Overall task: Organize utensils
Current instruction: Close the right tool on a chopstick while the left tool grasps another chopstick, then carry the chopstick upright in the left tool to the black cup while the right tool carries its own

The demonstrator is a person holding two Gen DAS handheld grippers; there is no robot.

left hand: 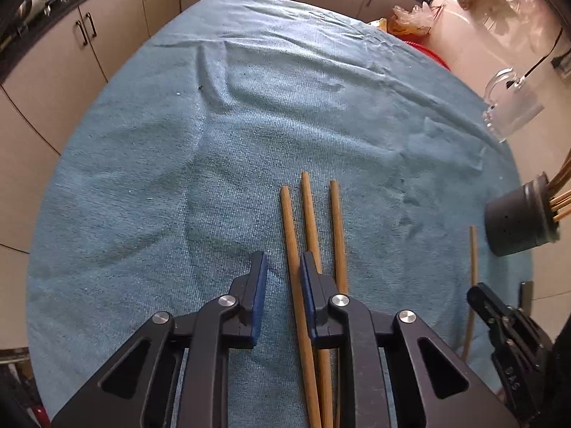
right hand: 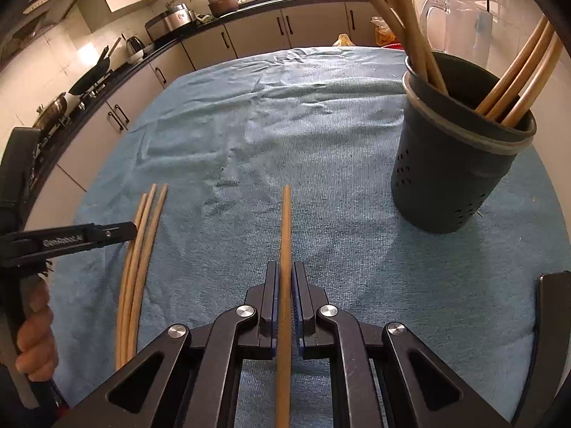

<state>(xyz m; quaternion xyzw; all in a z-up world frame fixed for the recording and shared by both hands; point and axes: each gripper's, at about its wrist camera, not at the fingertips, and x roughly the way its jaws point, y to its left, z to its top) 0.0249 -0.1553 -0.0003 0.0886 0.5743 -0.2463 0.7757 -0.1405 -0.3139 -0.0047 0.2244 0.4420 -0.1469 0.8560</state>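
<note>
Three wooden chopsticks (left hand: 310, 221) lie side by side on the blue cloth (left hand: 214, 142). My left gripper (left hand: 282, 260) stands over them with its jaws a little apart. The leftmost chopstick (left hand: 289, 235) runs between the blue pads, close to the right pad and clear of the left one. My right gripper (right hand: 284, 278) is shut on a single chopstick (right hand: 285, 228) that points forward just above the cloth. A dark perforated holder (right hand: 446, 178) with several chopsticks in it stands to the front right of that gripper.
A glass mug (left hand: 510, 107) sits near the cloth's far right edge beyond the holder (left hand: 517, 221). Kitchen cabinets (right hand: 249, 39) and a counter with pots surround the table. A hand (right hand: 35, 339) holds the left gripper's handle at the left.
</note>
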